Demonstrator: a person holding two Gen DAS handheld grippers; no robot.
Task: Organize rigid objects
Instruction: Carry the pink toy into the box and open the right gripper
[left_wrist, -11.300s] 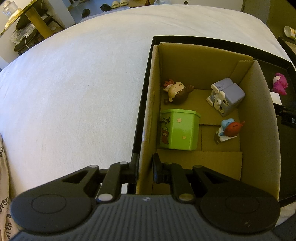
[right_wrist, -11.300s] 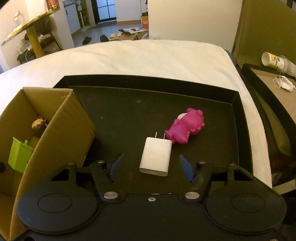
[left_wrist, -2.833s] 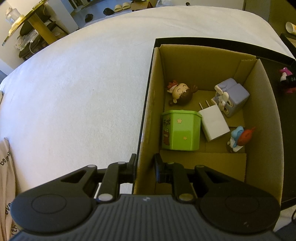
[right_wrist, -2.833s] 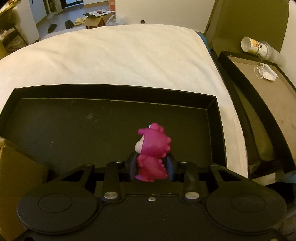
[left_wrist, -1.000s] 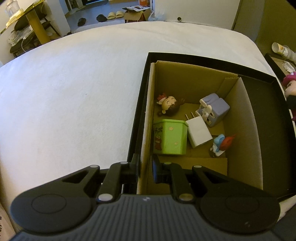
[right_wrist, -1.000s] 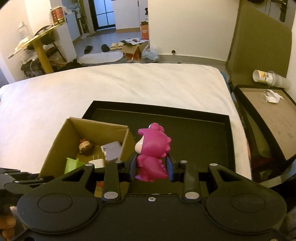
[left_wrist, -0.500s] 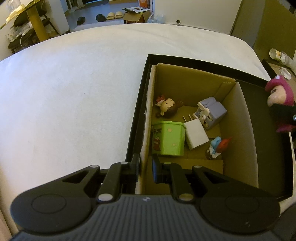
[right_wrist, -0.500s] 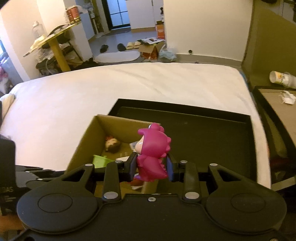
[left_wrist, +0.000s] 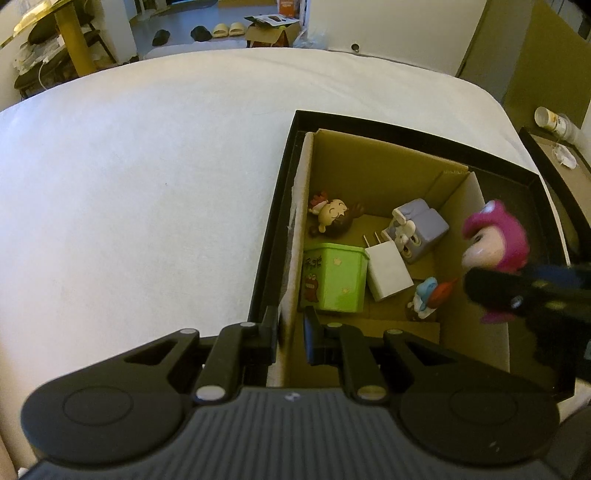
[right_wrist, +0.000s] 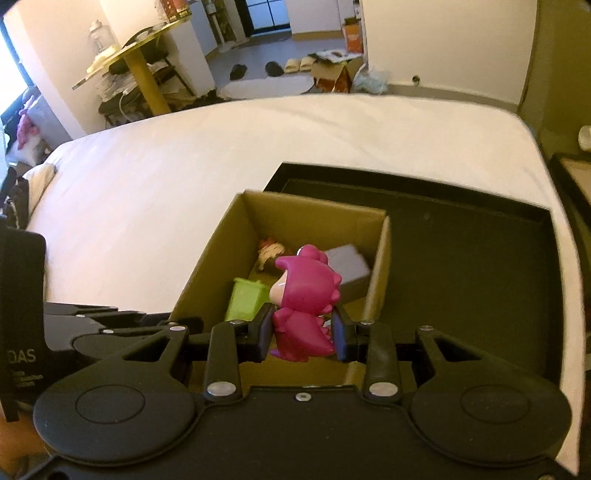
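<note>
Right now your right hand-held gripper (right_wrist: 302, 330) is clenched on the pink dinosaur figure (right_wrist: 303, 295), its pads pressing the toy's lower body from both sides, the head rising above the fingers. You hold it above the open cardboard box (right_wrist: 207, 266), over the box's near right part. Your left hand-held gripper (left_wrist: 290, 334) is pinched tight on the box's near left wall, one finger outside and one inside.

Inside the box, the green container (left_wrist: 334, 277) stands against the left wall. Touching its right side lies the white charger (left_wrist: 388, 275), prongs pointing to the far wall. Beyond it sits the grey block toy (left_wrist: 419, 229), near the right wall. A brown-haired doll figure (left_wrist: 332, 218) lies on its back at the far left. A small blue-and-red figure (left_wrist: 428, 295) rests near the right wall, closest to you.

The box stands in the left end of a black tray (right_wrist: 461, 277); the rest of the tray floor shows bare. That tray lies on a white bed (left_wrist: 147, 184).
</note>
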